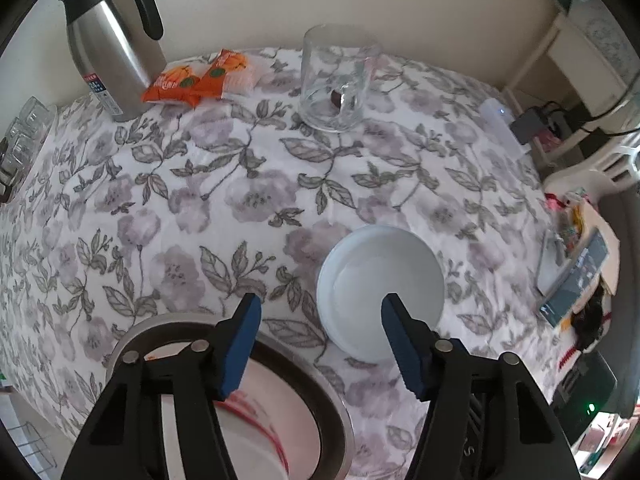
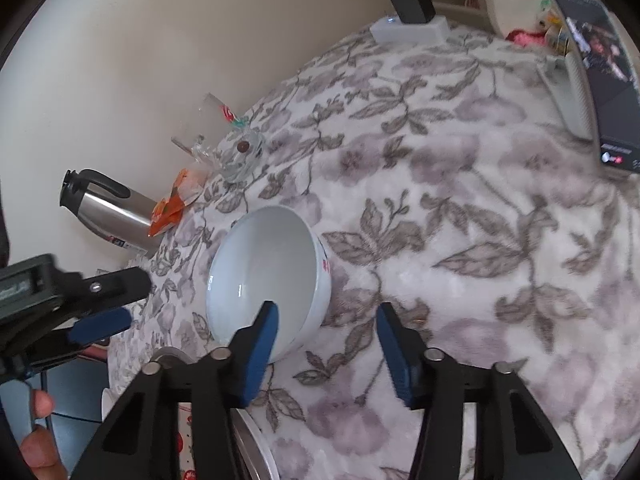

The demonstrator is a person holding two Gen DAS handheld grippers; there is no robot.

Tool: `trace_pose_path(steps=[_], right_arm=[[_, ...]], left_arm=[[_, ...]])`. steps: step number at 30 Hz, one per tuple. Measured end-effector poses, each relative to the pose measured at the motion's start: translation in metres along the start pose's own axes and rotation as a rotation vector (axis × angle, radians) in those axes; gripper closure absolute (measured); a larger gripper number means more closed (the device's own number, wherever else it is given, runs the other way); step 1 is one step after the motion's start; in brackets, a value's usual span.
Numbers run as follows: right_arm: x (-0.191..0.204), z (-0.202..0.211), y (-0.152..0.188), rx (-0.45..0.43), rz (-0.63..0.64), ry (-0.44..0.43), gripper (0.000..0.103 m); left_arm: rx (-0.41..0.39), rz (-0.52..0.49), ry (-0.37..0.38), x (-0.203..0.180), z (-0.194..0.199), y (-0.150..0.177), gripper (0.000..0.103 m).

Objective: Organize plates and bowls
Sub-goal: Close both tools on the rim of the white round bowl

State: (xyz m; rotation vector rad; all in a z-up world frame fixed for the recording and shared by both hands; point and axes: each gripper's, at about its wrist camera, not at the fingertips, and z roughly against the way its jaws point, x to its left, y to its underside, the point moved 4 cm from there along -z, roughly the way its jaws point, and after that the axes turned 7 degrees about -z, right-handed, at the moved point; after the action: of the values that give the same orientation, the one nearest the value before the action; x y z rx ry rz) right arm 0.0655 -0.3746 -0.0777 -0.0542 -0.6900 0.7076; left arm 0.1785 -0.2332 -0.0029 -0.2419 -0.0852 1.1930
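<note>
Both my tools stand spread, gripping nothing: left tool (image 1: 320,320) over the plate (image 1: 256,432) at seven o'clock, right tool (image 2: 326,334) straddling the white bowl's (image 2: 264,264) near rim. Stacking not yet done.

A home dining spot: floral tablecloth (image 1: 240,184), steel thermos jug (image 1: 112,40), glass mug (image 1: 336,80), snack packets (image 1: 200,78).

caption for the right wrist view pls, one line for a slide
Right gripper straddles the near rim of a white bowl on the floral tablecloth, jaws apart, left gripper at the left edge.
</note>
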Motion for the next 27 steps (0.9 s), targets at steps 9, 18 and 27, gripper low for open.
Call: trace_pose_path(steps=[9, 18, 27], right_arm=[[-0.007, -0.013, -0.003, 0.044, -0.033, -0.039, 0.069], [-0.016, -0.015, -0.005, 0.054, -0.060, -0.037, 0.073], [-0.012, -0.017, -0.003, 0.070, -0.040, -0.066, 0.087]], left_arm=[[0.048, 0.017, -0.021, -0.008, -0.033, -0.008, 0.049], [0.074, 0.035, -0.032, -0.012, -0.055, -0.010, 0.055], [0.066, 0.024, -0.021, -0.017, -0.061, -0.009, 0.083]])
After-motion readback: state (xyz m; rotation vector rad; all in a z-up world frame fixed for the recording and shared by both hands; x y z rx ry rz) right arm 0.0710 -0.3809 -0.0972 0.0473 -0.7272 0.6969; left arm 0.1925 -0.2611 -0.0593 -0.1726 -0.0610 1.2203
